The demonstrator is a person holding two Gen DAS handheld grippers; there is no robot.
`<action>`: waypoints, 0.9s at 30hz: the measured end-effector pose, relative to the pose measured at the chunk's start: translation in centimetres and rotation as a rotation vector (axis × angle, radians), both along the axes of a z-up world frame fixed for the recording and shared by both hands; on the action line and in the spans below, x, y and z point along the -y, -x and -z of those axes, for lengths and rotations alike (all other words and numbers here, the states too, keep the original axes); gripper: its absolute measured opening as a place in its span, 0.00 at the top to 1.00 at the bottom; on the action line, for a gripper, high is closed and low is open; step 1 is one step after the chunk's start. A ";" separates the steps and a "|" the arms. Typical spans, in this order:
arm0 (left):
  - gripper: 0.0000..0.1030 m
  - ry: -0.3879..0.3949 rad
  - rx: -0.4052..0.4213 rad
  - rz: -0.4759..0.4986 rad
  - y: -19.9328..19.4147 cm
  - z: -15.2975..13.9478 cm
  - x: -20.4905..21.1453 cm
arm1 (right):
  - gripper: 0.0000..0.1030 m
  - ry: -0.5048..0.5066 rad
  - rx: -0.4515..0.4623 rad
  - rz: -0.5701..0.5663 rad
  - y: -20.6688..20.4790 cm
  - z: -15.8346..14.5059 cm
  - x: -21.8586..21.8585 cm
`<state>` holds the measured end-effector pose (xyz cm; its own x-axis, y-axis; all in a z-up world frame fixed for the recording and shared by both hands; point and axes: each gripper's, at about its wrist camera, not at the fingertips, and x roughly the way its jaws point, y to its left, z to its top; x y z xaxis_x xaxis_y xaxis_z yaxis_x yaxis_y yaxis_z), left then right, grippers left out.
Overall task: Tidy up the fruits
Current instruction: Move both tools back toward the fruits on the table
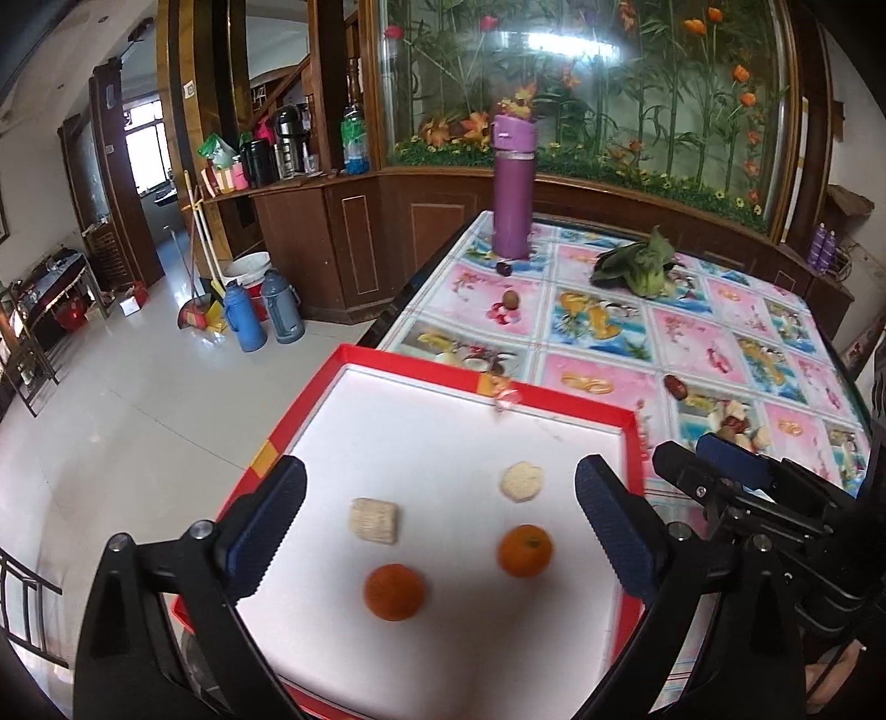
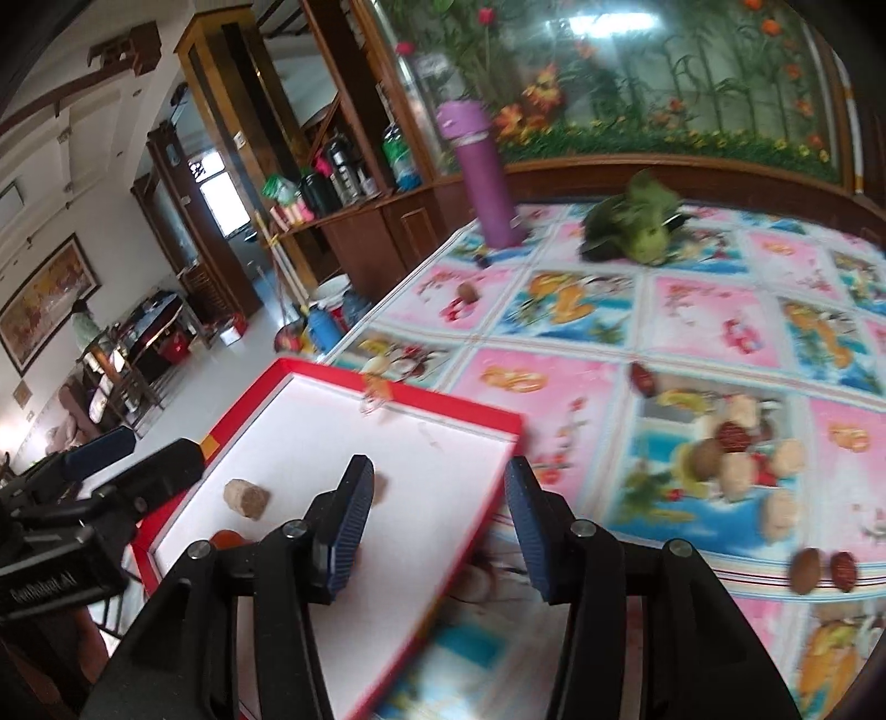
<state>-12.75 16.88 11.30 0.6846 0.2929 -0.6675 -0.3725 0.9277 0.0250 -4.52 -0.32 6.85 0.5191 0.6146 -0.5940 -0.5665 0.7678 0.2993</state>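
Left wrist: two round oranges [image 1: 394, 591].

Daylight filled the room, strongest from the window [image 1: 145, 149] at nine o'clock, which was blown out white in both views. A bright glare patch sat on the glass panel [image 1: 559, 41] at twelve o'clock. The white tray floor [image 1: 443, 443] looked overexposed, with soft shadows under the oranges [image 1: 394, 591]. The left wrist view was fairly sharp; the right wrist view was smeared by motion blur, worst around five o'clock. Fisheye bending curved the edges, and the corners were dark.
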 end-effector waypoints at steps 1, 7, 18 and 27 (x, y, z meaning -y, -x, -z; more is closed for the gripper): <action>0.05 0.004 0.000 0.003 -0.1 -0.3 0.5 | 0.53 -0.001 0.009 0.010 0.2 -0.2 0.6; 0.05 0.010 0.001 0.044 -0.4 -1.4 3.9 | 0.52 0.011 0.084 0.089 1.4 -2.0 5.5; 0.00 -0.139 -0.004 0.259 -2.2 -0.6 13.0 | 0.40 0.106 0.141 0.254 2.3 -1.7 16.0; 0.00 -0.086 -0.164 0.438 -6.6 4.6 17.1 | 0.40 0.195 -0.039 0.262 -1.5 3.0 19.3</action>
